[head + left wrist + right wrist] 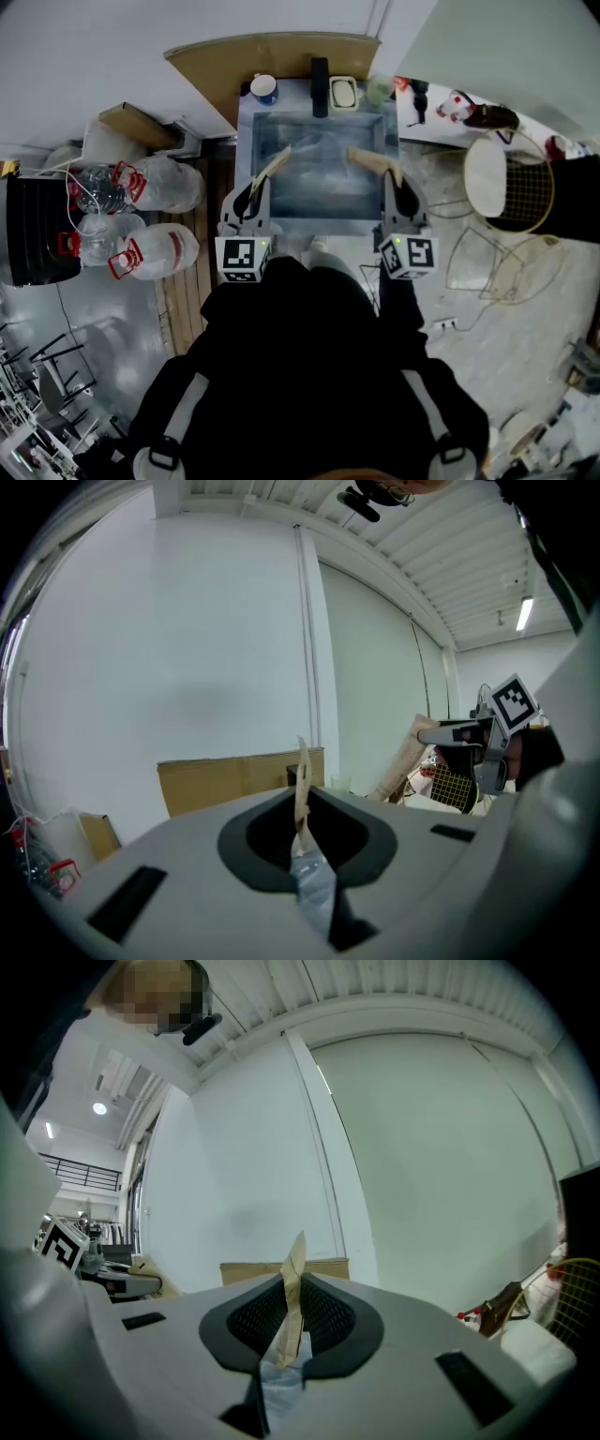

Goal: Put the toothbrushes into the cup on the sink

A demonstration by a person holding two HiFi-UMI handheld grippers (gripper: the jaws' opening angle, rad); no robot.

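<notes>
Left tongs (pixel 284 154) and right tongs (pixel 353 154), both pressed together and empty, hover above the rectangular steel sink (pixel 246 141), a white-and-blue cup (pixel 264 88) on its back rim.

Left gripper (pixel 278 157) and right gripper (pixel 362 155): grey shells, black recess round the jaws, jaw tips wrapped in tan tape. Each carries a white cube (pixel 243 259) with black square markers and a small green light. Person wears a black top (pixel 309 375), pale stripes on the sleeves (pixel 187 412).
</notes>
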